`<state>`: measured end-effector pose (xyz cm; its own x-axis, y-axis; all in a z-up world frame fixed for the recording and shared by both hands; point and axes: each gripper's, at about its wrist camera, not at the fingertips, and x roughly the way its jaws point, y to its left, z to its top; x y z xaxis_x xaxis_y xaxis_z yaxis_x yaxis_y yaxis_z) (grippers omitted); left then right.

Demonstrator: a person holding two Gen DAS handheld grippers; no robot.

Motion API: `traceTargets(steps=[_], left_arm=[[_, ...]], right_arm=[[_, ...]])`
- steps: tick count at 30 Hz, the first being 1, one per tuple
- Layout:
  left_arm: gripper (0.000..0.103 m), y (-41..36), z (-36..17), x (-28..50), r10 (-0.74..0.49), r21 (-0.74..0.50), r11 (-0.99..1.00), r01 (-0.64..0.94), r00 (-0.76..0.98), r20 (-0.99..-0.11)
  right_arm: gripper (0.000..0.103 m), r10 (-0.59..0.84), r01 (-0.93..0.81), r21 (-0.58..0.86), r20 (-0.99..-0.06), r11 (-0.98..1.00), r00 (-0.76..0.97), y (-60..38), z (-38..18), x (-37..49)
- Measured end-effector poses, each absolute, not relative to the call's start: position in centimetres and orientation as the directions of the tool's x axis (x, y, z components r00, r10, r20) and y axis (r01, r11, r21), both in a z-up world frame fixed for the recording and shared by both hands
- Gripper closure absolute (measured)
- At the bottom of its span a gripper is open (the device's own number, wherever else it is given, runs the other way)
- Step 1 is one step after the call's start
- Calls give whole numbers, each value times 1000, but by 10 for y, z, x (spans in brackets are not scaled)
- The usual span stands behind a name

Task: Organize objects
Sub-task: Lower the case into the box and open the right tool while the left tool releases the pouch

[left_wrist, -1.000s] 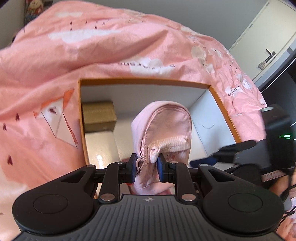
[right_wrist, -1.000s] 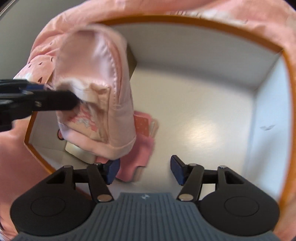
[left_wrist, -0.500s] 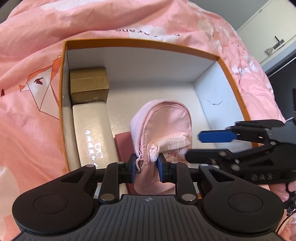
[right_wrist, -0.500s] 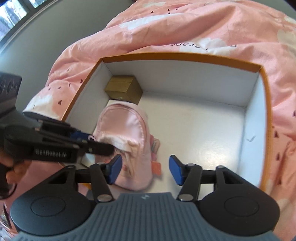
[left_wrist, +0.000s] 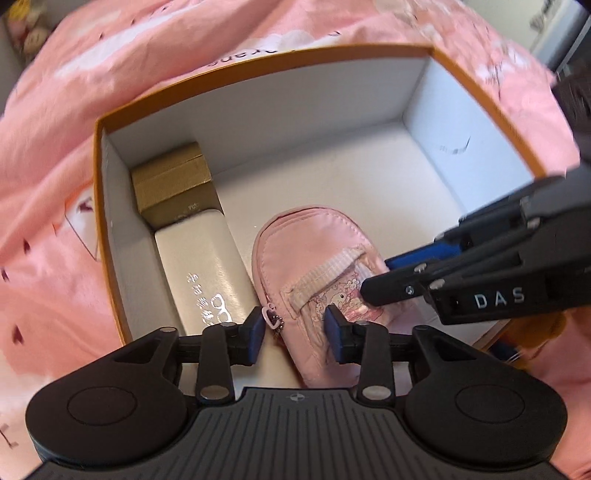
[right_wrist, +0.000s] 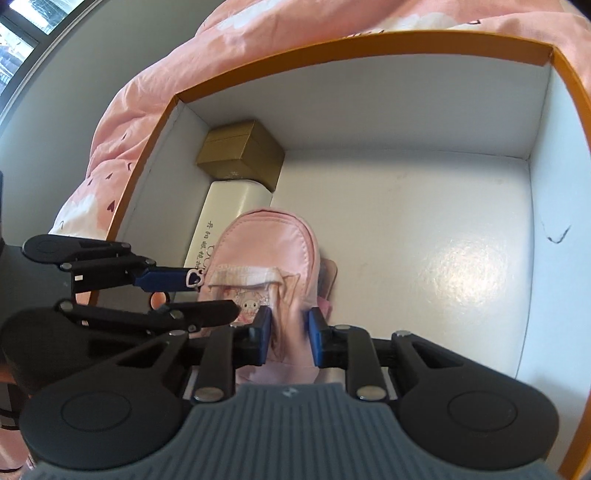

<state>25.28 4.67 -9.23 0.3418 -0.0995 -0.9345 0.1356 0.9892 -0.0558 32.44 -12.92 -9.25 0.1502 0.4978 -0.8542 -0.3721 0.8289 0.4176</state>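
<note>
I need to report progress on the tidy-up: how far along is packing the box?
Done: gold box and white case sit along the orange box's left wall. In hand: pink pouch, left gripper opening, right gripper closing on it. Left: releasing it.

pink printed bedsheet (left_wrist: 229, 33), window (right_wrist: 22, 33)

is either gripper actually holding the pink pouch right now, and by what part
The right gripper is closing on the near end of the pink pouch. The left gripper is opening, its pads clear of the fabric.
</note>
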Motion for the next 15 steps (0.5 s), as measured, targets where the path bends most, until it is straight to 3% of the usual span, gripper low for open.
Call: traceTargets(steps=[5,9,15], left_arm=[[58,48,-95,252,-98,-54,990,132,350,-932],[54,52,-84,244,-112,-61,989,137,400,-910],[48,61,-48,215,-136,-103,990,91,546,-827]], right_arm=[[79,468,-401,374,-868,836,166,-122,-96,321],[71,477,-399,376,-858,836,191,-127,-88,318],[64,477,-408,345,-832,845,284,-138,-61,301]])
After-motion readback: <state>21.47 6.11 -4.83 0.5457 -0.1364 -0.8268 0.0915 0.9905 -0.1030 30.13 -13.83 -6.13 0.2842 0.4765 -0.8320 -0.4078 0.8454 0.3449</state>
